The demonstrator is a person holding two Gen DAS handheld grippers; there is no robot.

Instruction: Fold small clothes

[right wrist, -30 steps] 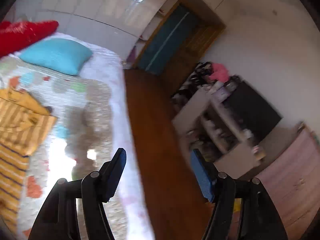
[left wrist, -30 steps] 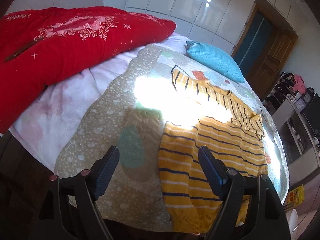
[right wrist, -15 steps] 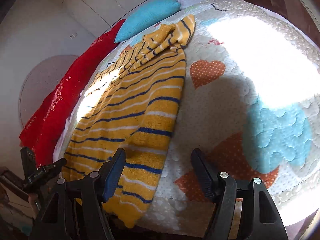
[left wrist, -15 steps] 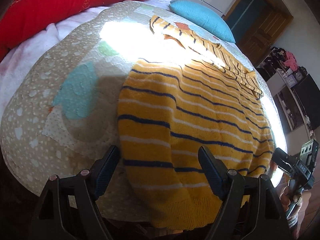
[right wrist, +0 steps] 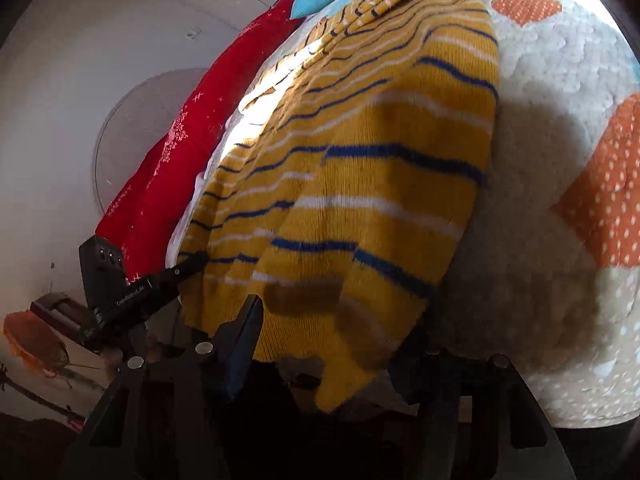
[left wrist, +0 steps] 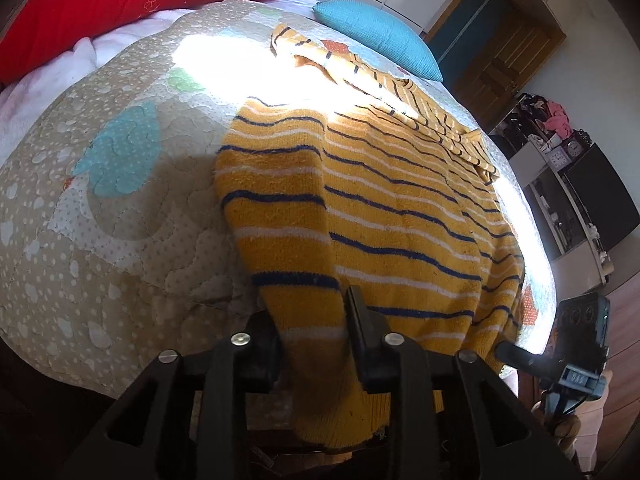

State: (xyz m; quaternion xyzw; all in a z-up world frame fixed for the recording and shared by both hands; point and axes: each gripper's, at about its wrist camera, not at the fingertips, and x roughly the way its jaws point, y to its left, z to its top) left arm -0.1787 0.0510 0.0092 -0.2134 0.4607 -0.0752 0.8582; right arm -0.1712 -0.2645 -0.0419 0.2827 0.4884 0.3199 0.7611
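While sunlight falls across the bed (left wrist: 120, 208), a yellow striped sweater (left wrist: 400, 208) lies spread on its quilt with both grippers at the hem.

The sweater hangs over the near edge of the bed, with a red pillow (left wrist: 120, 4) and a blue pillow (left wrist: 380, 36) behind it. The left gripper (left wrist: 314, 328) is closing and its jaws already pinch the left corner of the hem. The right gripper (right wrist: 324, 344) is also closing, its 2 fingers apart on either side of the right corner, not yet pressing the cloth.
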